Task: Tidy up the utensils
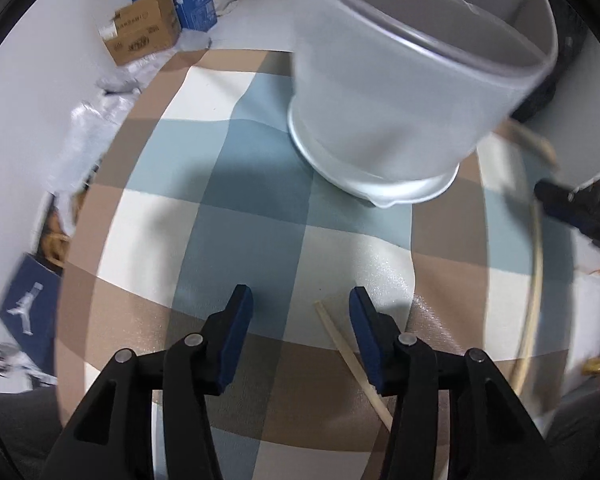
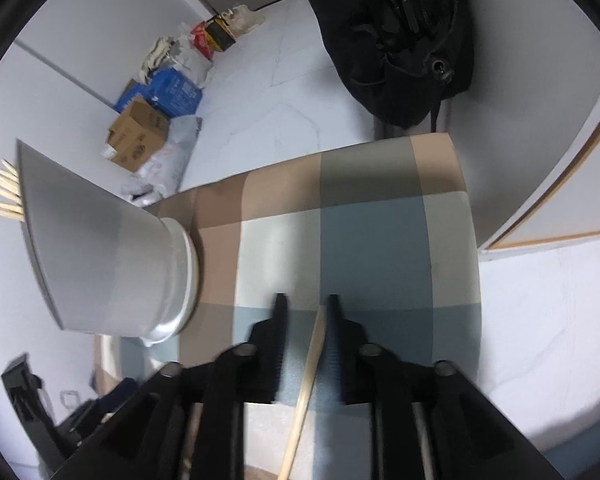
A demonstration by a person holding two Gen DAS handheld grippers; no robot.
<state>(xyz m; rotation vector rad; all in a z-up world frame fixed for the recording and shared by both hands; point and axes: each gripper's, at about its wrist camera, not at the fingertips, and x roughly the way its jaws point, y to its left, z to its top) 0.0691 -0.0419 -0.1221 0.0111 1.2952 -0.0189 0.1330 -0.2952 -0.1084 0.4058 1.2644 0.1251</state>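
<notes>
Left gripper: jaws apart, nothing pressed between the pads. One chopstick lies on the checked cloth just inside the right-hand finger, running under it toward the lower edge of the view; contact with the pad cannot be told.

Right gripper: jaws part-way apart, a chopstick standing in the gap, close against the right-hand finger. Whether the pad presses on it cannot be told; no clamp seen. The stick runs down past the lower edge of the view.

Beyond the grippers: grey cup upright on a pale saucer-like base, on the cloth. In the left view it fills the upper right; its inside is hidden from there. In the right view the cup stands to the left, and several chopstick tips stick out above its rim.

Far: cardboard box and blue boxes on the floor by the wall. Black bag beyond the table's far edge.
</notes>
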